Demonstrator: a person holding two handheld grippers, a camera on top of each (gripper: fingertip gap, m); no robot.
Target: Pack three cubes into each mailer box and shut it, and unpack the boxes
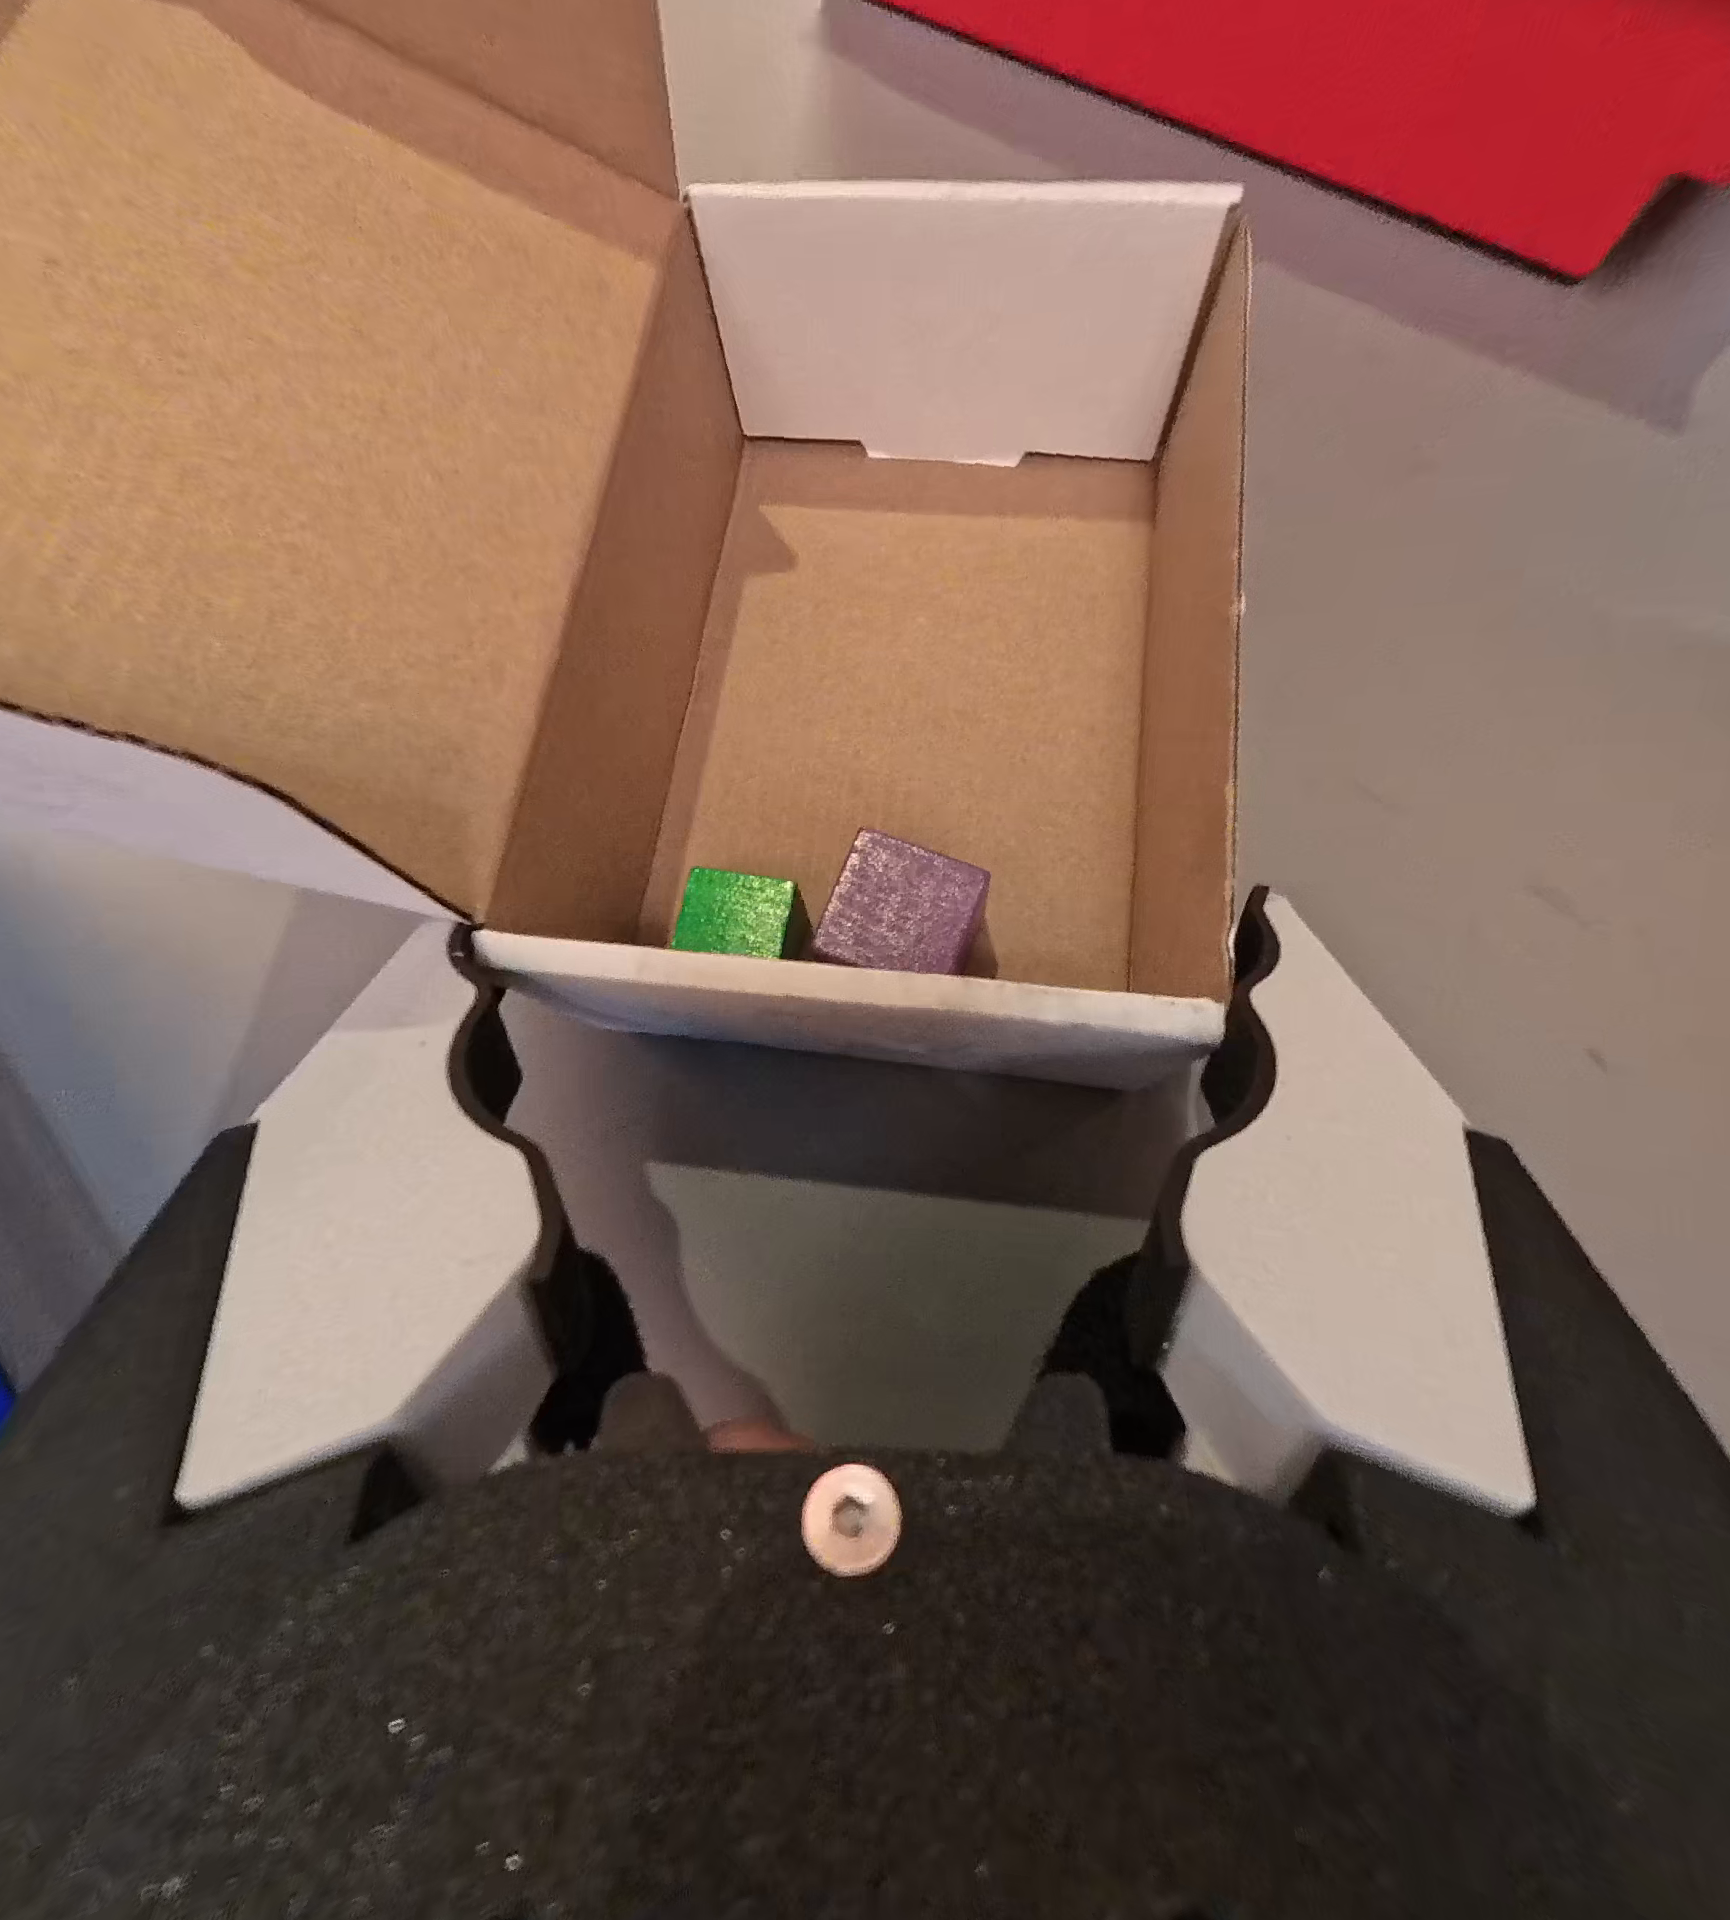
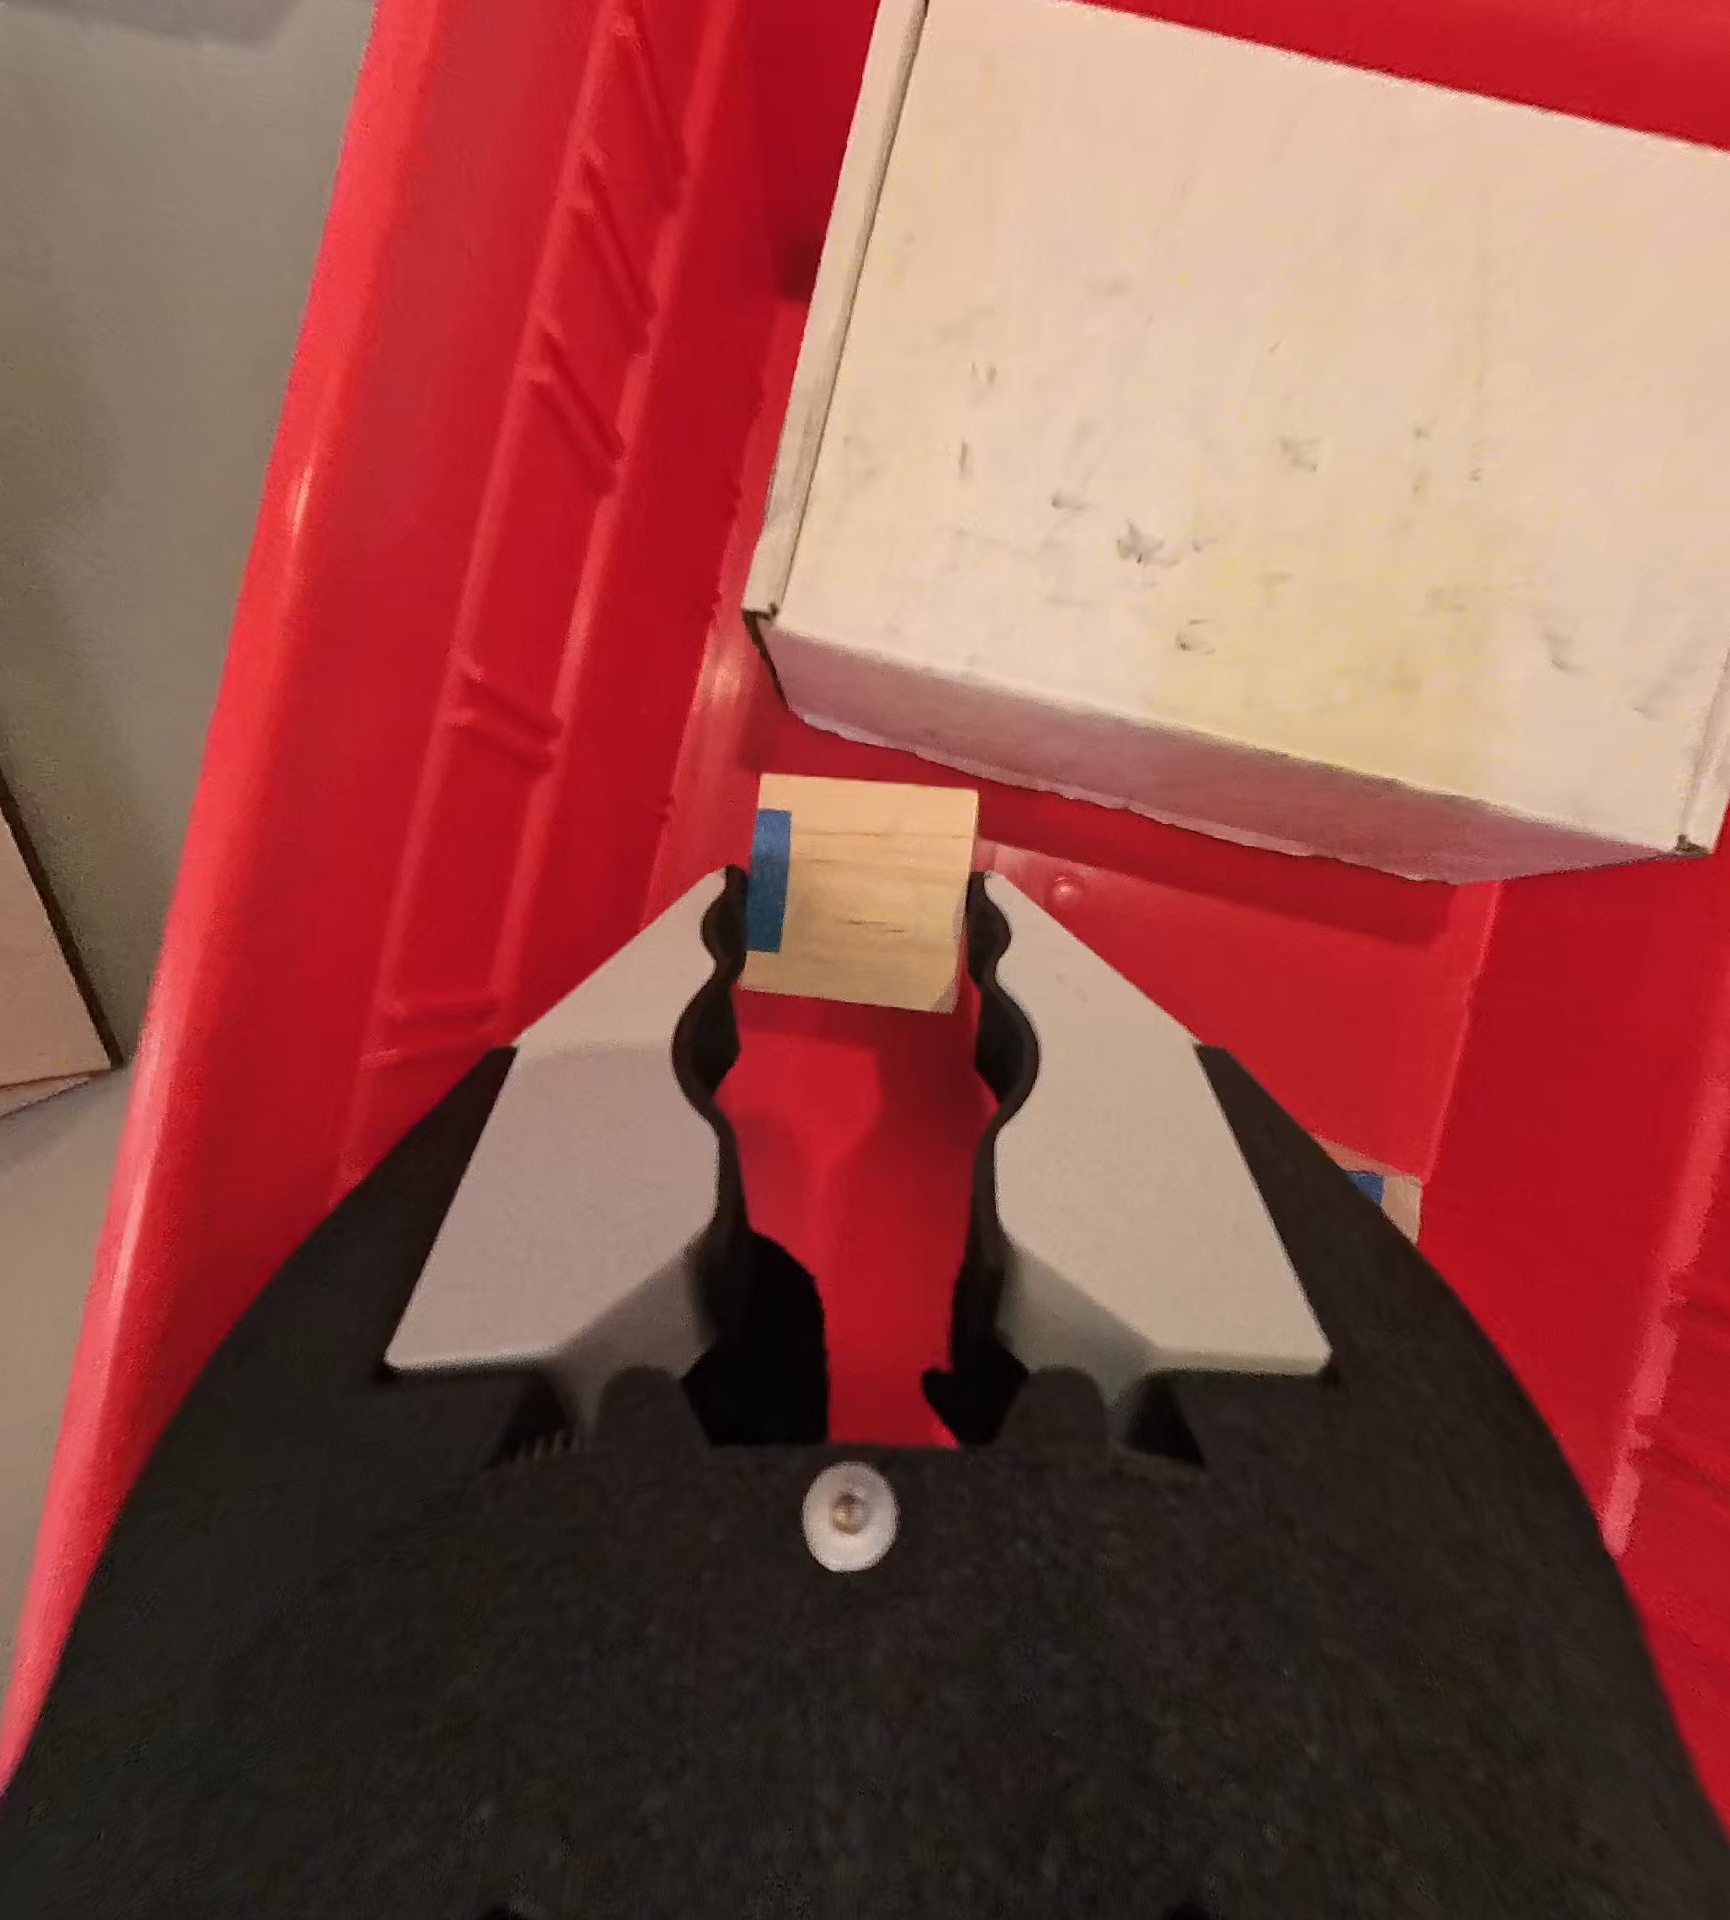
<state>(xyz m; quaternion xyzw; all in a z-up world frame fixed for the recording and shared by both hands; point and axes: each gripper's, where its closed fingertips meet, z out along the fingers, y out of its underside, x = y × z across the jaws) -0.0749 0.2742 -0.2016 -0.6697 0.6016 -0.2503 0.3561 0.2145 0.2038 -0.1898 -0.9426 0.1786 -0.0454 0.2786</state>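
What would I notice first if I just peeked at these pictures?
Probably the big red bin filling the right wrist view, where the right tool pinches a wooden cube with blue tape on one side, just below a shut white box. In the left wrist view, a green cube and a purple cube sit side by side in an open mailer box.

Box's near wall (image 1: 840,1013) hid lower parts of green cube (image 1: 736,914) & purple cube (image 1: 900,902); right gripper (image 2: 856,914) covered most of 2nd wood block (image 2: 1396,1205).
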